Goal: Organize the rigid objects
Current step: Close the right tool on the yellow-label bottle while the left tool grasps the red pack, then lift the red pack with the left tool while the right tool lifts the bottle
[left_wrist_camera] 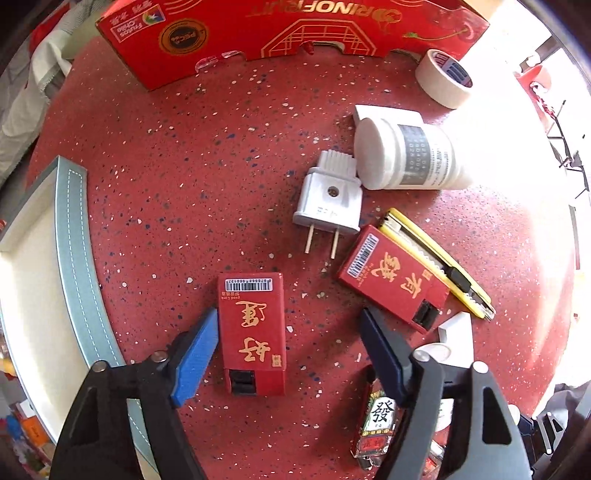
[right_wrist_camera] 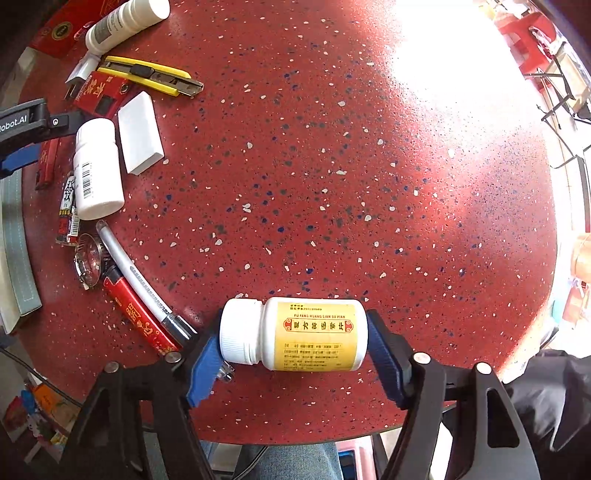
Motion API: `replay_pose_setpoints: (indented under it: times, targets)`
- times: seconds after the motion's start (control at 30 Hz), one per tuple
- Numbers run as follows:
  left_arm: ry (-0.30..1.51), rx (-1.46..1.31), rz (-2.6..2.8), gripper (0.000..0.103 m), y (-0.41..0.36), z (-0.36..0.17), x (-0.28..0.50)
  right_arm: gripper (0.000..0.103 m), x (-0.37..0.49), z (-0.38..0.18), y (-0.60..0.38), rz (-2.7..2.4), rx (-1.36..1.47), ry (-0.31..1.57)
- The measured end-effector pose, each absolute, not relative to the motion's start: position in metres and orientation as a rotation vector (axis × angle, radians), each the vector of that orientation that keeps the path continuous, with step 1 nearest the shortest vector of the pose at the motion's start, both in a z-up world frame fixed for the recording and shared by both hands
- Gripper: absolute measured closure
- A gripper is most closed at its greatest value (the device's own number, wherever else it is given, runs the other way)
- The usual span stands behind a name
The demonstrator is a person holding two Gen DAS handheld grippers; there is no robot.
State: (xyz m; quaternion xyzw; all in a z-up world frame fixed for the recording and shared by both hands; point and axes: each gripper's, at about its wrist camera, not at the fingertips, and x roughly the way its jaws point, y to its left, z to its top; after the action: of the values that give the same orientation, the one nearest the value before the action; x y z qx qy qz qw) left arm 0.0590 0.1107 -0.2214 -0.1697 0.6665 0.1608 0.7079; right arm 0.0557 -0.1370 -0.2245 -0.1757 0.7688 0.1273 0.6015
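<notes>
Seen from the left wrist, a grey-blue tray (left_wrist_camera: 74, 236) with white stitching lies at the desk's (left_wrist_camera: 177, 155) left edge, and a broad bare stretch of red speckled top runs from it to the things in the middle. The left claw (left_wrist_camera: 286, 334) points down with its jaws apart; the red lighter with gold characters (left_wrist_camera: 253, 332) lies flat between them, its left side just beside the left blue pad, while the right finger stands clear of it. To the right lie a white plug (left_wrist_camera: 328, 199), a second red lighter (left_wrist_camera: 393, 277) touching a yellow utility knife (left_wrist_camera: 439, 258), and a white bottle on its side (left_wrist_camera: 406, 155). A roll of masking tape (left_wrist_camera: 445, 79) and a red cardboard box (left_wrist_camera: 280, 33) sit along the far edge.

In the right wrist view, clutter hugs the left side — a white bottle with a barcode (right_wrist_camera: 98, 170), a white block (right_wrist_camera: 140, 133), a silver pen (right_wrist_camera: 140, 277) — and the desk's middle and right lie open out to the glare at the far edge. The right claw (right_wrist_camera: 293, 341) grips the yellow-labelled pill bottle (right_wrist_camera: 295, 334) end to end: one pad on the white cap, the other on the base. The bottle lies crosswise near the desk's near edge; whether it rests on the top or hangs just above it I cannot tell.
</notes>
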Motion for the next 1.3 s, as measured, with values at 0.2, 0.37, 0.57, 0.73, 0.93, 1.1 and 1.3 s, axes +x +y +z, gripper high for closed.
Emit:
replay_pose_setpoints:
  times: [0.2, 0.37, 0.57, 0.73, 0.93, 1.1, 1.3]
  targets:
    - [1.49, -0.434, 0.329, 0.066, 0.112, -0.214, 0.05, 0.038, 0.04, -0.216, -0.135, 0.303, -0.4, 1.781]
    - [1.456, -0.487, 0.303, 0.066, 0.113, -0.199, 0.027, 0.038, 0.042, -0.193, -0.139, 0.313, -0.336, 1.758]
    - [1.443, -0.466, 0.279, 0.066, 0.094, -0.18, 0.001, 0.038, 0.047, -0.165, -0.135, 0.35, -0.297, 1.726]
    - [1.416, -0.479, 0.271, 0.066, 0.073, -0.161, -0.019, 0.038, 0.059, -0.134, -0.117, 0.409, -0.333, 1.688]
    - [1.354, -0.533, 0.297, 0.066, 0.078, -0.132, -0.038, 0.038, 0.074, -0.109, -0.093, 0.474, -0.396, 1.648]
    - [1.29, -0.575, 0.369, 0.072, 0.105, -0.12, -0.057, 0.038, 0.075, -0.11, -0.072, 0.534, -0.44, 1.624]
    - [1.246, -0.64, 0.454, 0.072, 0.134, -0.124, -0.08, 0.038, 0.061, -0.111, -0.03, 0.621, -0.507, 1.595]
